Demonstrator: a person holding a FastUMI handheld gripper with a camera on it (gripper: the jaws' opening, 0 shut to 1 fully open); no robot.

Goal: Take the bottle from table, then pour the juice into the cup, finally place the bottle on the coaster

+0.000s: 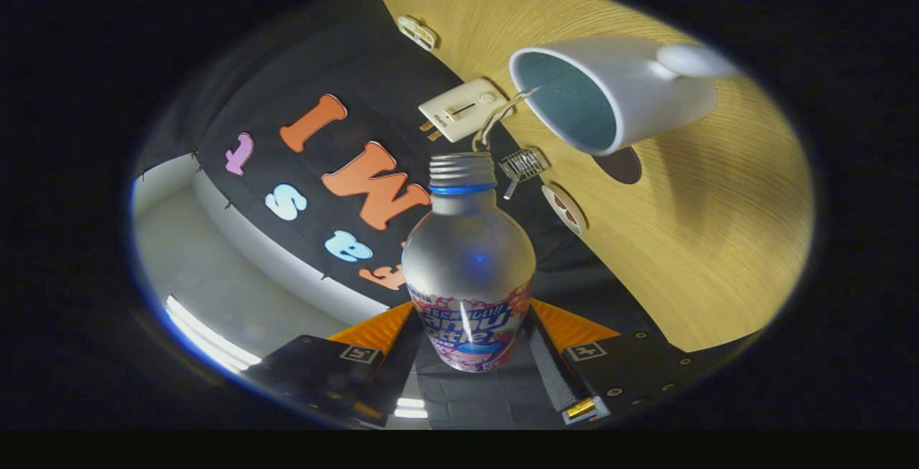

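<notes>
We saw the counter (pixel 718 239) tilted across the view, the white cup (pixel 617 92) standing on it just beyond the bottle (pixel 468 268). Our gripper (pixel 470 354) pinched the bottle's labelled body, its open neck aimed short of the cup's rim; tipping further from there, we judged, could spill juice onto the counter.
</notes>
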